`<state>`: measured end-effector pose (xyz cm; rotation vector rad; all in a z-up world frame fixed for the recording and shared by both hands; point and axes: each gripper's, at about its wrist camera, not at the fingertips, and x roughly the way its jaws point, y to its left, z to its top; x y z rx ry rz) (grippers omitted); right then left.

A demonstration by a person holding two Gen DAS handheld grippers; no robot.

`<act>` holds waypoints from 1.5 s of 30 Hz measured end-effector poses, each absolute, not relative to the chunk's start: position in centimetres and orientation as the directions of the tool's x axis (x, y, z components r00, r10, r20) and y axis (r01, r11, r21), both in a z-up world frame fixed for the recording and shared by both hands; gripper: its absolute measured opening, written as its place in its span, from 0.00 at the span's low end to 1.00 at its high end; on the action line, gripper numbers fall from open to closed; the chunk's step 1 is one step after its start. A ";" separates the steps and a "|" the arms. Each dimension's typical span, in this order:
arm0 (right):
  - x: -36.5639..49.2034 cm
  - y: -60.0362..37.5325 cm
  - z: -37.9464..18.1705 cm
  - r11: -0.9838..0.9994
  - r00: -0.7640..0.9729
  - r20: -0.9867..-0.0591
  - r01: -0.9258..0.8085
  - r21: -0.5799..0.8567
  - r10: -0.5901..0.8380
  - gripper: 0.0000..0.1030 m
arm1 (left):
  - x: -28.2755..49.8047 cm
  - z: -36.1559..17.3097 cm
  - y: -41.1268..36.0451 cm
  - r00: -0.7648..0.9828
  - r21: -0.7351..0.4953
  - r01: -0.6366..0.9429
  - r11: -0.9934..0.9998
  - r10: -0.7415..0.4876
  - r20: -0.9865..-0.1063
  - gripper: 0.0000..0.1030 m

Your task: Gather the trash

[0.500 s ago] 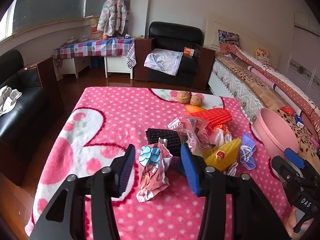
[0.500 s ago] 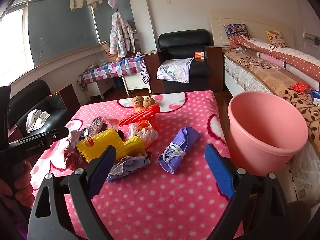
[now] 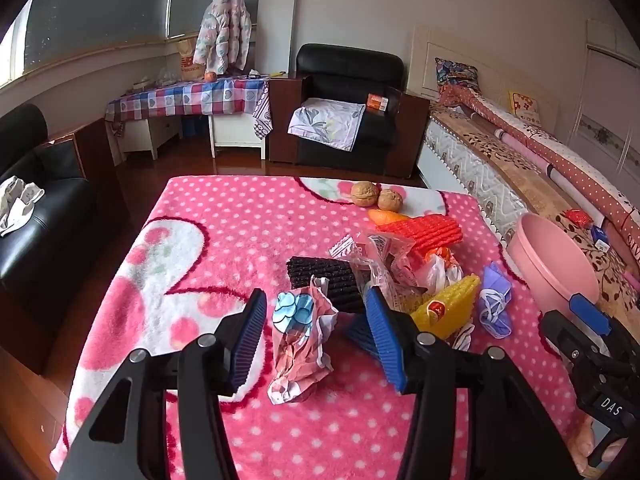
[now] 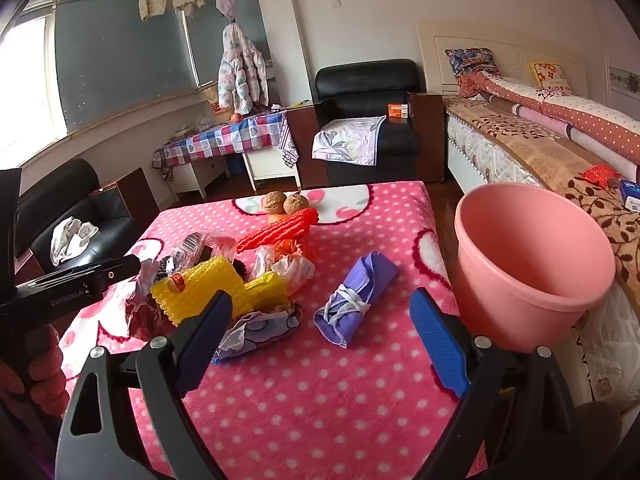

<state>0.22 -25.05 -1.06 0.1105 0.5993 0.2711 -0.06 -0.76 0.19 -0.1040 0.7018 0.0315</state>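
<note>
A crumpled pink-and-blue wrapper [image 3: 304, 340] lies on the pink dotted blanket [image 3: 224, 240], between the blue pads of my left gripper [image 3: 314, 300]. The pads stand apart from it on both sides, so that gripper is open. Behind it sit a black foam net [image 3: 324, 280], a yellow foam net [image 3: 448, 308], a red foam net [image 3: 432, 232] and clear plastic wrappers. My right gripper [image 4: 320, 304] is wide open above the blanket, with a rolled purple face mask [image 4: 356, 296] just beyond its jaws. A pink bucket [image 4: 536, 280] stands at the table's right edge.
Two walnuts [image 3: 376, 196] rest at the far edge of the table. A bed [image 4: 540, 148] runs along the right, close behind the bucket. A black sofa [image 3: 36, 216] is on the left and a black armchair [image 3: 348, 112] stands beyond the table.
</note>
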 end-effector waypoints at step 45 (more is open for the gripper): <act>0.1 -25.6 -0.9 0.968 0.819 -0.519 -0.183 0.169 0.246 0.88 | 0.3 -0.2 -1.1 0.767 -0.074 -0.066 0.995 0.003 -0.641 0.50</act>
